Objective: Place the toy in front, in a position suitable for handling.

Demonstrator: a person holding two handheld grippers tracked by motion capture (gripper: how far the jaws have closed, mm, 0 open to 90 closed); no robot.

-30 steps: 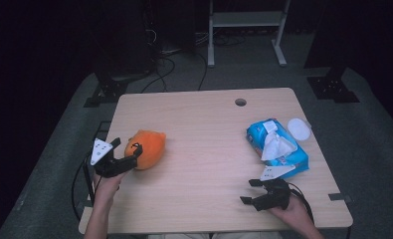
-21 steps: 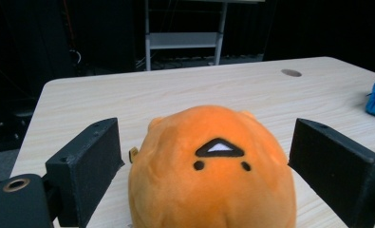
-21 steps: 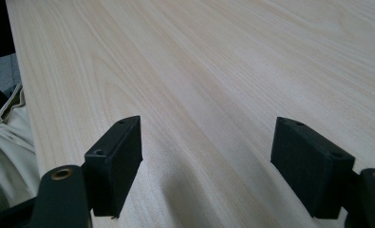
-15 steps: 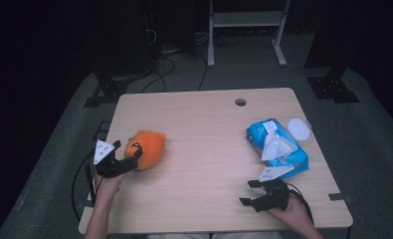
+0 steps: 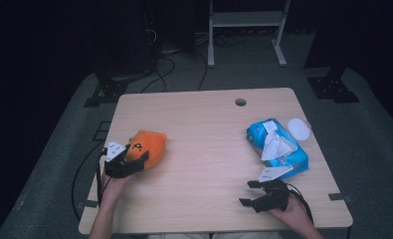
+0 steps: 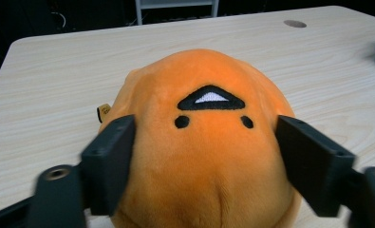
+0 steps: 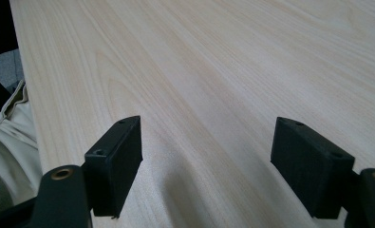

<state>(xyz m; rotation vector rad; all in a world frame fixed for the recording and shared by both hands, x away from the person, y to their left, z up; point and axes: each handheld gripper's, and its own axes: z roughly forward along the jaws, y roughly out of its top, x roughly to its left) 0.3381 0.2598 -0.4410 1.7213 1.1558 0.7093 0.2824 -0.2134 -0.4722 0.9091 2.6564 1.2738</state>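
An orange plush toy (image 5: 150,143) with a small stitched face lies near the left edge of the wooden table (image 5: 209,124). My left gripper (image 5: 136,158) reaches over it from the near side. In the left gripper view the plush toy (image 6: 209,156) bulges between the two black jaws, which have just been closing and now press on both its sides. My right gripper (image 5: 245,193) rests at the near right of the table, pointing left. In the right gripper view its jaws (image 7: 206,126) stand wide apart over bare wood with nothing between them.
A blue pack of tissues (image 5: 283,154) with a white sheet pulled up lies at the right, and a round white lid (image 5: 298,128) sits beside it. A cable hole (image 5: 241,102) is at the table's far side. Dark floor, cables and stands surround the table.
The left gripper's jaws have drawn in against the sides of the orange plush toy. The right gripper has kept still.
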